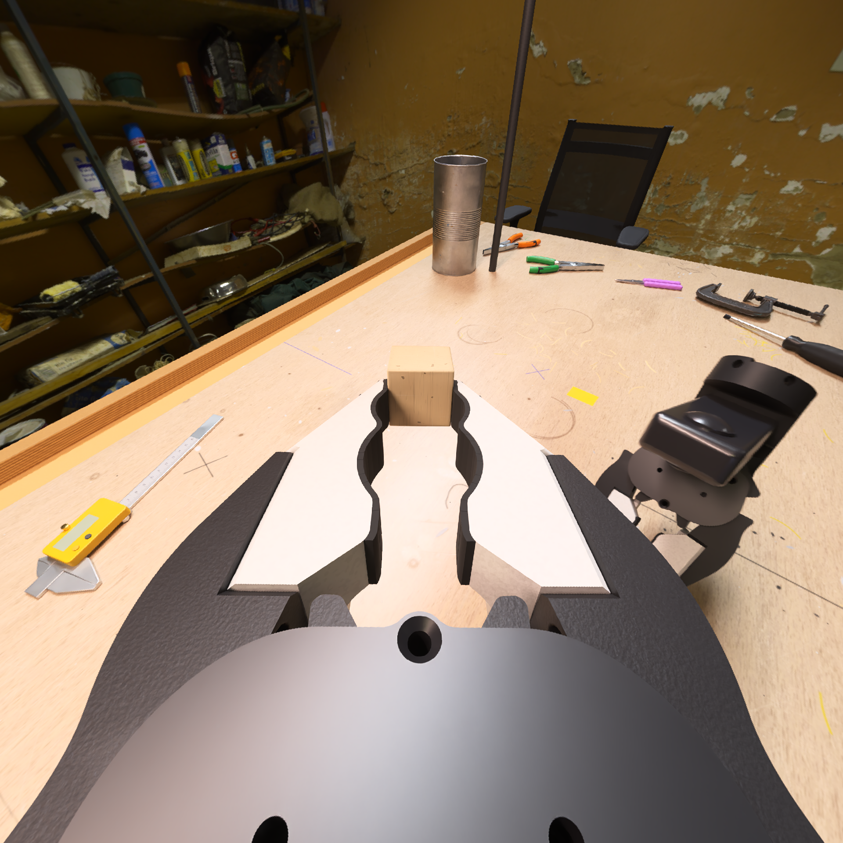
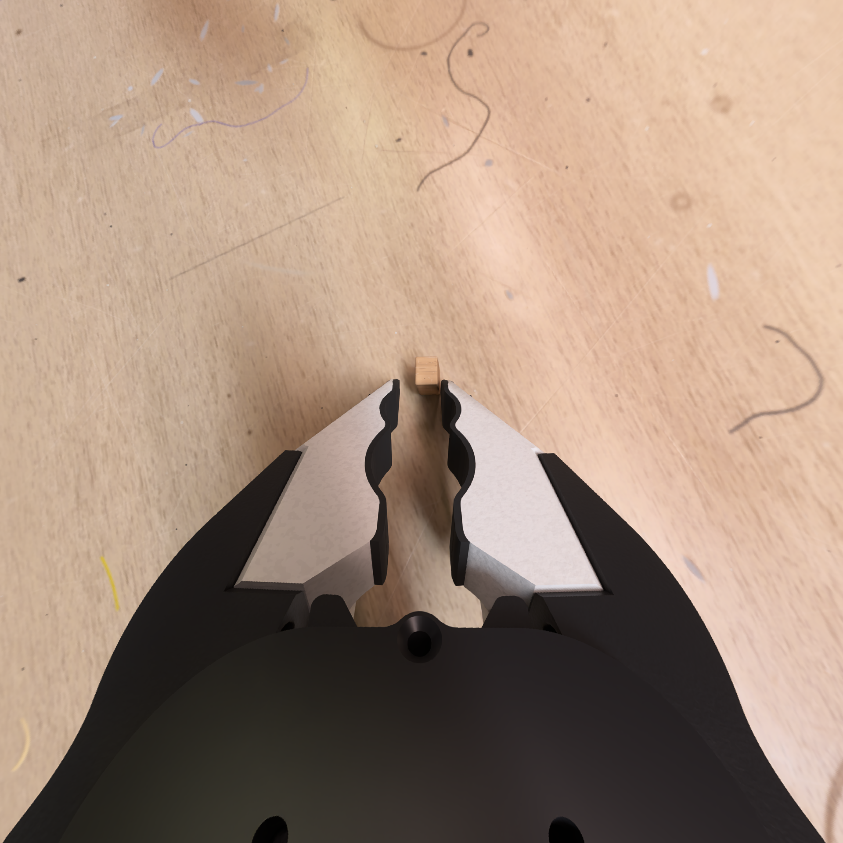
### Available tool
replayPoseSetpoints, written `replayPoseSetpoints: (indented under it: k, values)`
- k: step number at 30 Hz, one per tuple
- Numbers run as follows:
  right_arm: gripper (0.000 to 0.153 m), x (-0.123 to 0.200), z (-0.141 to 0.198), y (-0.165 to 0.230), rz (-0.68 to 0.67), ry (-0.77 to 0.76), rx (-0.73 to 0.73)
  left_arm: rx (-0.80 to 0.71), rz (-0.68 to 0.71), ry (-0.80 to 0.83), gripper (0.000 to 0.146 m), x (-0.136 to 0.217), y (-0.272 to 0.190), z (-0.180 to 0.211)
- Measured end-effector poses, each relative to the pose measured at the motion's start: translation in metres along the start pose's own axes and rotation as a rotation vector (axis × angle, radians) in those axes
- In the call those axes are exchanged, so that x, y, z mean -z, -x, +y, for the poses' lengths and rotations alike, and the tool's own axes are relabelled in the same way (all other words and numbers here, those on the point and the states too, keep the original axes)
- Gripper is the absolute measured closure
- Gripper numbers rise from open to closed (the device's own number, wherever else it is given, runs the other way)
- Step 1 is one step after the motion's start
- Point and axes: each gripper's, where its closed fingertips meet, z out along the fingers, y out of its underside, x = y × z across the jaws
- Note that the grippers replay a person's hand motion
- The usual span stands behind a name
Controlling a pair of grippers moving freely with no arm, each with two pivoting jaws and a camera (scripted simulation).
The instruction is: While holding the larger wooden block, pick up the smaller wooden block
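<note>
My left gripper [image 1: 419, 403] is shut on the larger wooden block [image 1: 420, 387], a pale cube pinched between its fingertips. My right gripper [image 2: 418, 387] points down at the table, its jaws a narrow gap apart. The smaller wooden block [image 2: 426, 375], a tiny tan cube, lies on the table at the tip opening. It sits against the right fingertip [image 2: 444, 392] and apart from the left one. The right gripper also shows in the left wrist view [image 1: 652, 524], low at the right, with the small block hidden there.
On the plywood table [image 1: 593, 684] lie a yellow caliper [image 1: 86, 533] at the left, a tall metal can [image 1: 457, 214], a dark pole [image 1: 508, 137], pliers [image 1: 561, 264], a clamp [image 1: 757, 303] and a screwdriver [image 1: 803, 346] at the far side. Shelves stand beyond the left edge.
</note>
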Motion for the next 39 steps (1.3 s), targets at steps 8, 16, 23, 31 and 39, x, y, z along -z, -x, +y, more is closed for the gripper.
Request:
replayPoseSetpoints:
  k: [8,16,23,31,39]
  values:
    - [0.142,-0.007,-0.003,-0.003,-0.068,-0.002,-0.042,-0.003,0.002,0.01,0.12,-0.002,0.0,0.002]
    - [0.144,-0.004,-0.005,0.014,-0.117,-0.046,0.057,-0.011,0.006,0.012,0.12,-0.003,-0.002,0.003]
    - [0.144,0.073,-0.049,0.059,-0.409,-0.571,0.208,-0.028,0.004,0.006,0.12,-0.002,-0.004,0.0]
    - [0.144,0.111,-0.059,0.053,-0.36,-0.642,0.253,-0.06,0.005,0.012,0.12,-0.006,-0.008,0.002]
    - [0.144,0.161,-0.101,0.012,-0.198,-0.74,0.073,-0.079,-0.02,0.011,0.12,-0.015,-0.009,0.007]
